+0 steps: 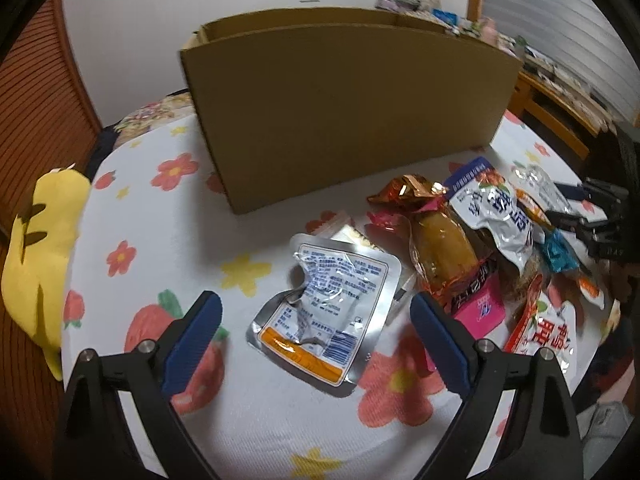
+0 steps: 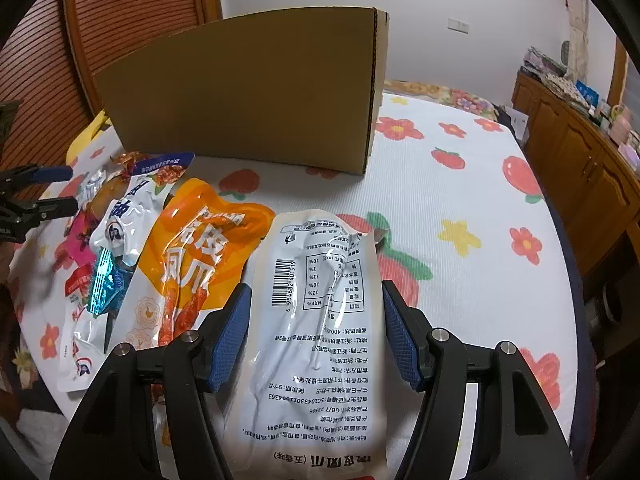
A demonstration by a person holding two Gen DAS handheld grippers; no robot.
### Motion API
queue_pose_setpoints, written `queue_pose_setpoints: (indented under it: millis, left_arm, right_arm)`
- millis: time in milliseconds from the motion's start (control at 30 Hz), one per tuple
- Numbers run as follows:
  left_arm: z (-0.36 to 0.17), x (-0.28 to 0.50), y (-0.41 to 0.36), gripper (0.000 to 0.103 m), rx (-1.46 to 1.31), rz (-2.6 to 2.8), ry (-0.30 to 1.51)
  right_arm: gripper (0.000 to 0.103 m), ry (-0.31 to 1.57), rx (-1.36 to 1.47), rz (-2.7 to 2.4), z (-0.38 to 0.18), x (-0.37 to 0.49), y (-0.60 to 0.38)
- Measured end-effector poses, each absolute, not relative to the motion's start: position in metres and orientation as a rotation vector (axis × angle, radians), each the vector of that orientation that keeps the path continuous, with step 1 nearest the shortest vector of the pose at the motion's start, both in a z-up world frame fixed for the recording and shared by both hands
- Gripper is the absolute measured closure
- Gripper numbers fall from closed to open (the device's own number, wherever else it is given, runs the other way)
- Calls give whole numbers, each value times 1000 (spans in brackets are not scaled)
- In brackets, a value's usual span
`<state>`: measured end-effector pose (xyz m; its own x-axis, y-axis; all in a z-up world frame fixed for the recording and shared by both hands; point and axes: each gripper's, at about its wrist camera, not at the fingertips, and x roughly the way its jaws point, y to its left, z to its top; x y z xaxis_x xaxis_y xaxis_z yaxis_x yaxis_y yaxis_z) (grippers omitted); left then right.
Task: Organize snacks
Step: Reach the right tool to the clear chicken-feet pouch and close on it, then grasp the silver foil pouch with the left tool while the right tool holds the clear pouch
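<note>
An open cardboard box [image 1: 344, 104] stands on the flowered bed cover; it also shows in the right wrist view [image 2: 248, 92]. My left gripper [image 1: 316, 320] is open, its blue pads either side of a silver foil snack pouch [image 1: 324, 304] lying flat. A pile of snack packets [image 1: 480, 240] lies to its right. My right gripper [image 2: 316, 332] is open around a white snack bag [image 2: 320, 320] lying printed side up between its pads. An orange chicken-feet bag [image 2: 192, 256] lies just left of it.
A yellow plush toy [image 1: 40, 256] lies at the bed's left edge. A wooden cabinet [image 2: 580, 152] with clutter on top stands to the right of the bed. A slatted wooden door [image 2: 120, 24] is behind the box. The left gripper shows in the right wrist view [image 2: 36, 196].
</note>
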<state>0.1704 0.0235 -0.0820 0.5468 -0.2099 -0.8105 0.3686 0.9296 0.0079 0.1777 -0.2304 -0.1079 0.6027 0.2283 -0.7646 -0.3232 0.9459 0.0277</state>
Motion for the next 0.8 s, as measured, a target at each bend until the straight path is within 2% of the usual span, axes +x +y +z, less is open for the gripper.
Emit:
queue_pose_setpoints:
  millis: [300, 400, 600, 733, 800]
  left_arm:
    - [-88, 179, 17, 8, 238, -421, 981]
    - [-91, 180, 17, 11, 257, -431, 1004]
    - [-89, 180, 23, 26, 238, -468, 1019]
    - [-83, 179, 28, 41, 215, -503, 1017]
    - [-79, 179, 32, 41, 205, -502, 1013]
  right_arm:
    - [37, 866, -114, 321, -108, 177, -230]
    - [37, 865, -115, 321, -108, 177, -230]
    - [37, 864, -113, 321, -108, 176, -231]
    - [37, 864, -113, 322, -108, 177, -231]
    - [37, 864, -113, 321, -108, 177, -231]
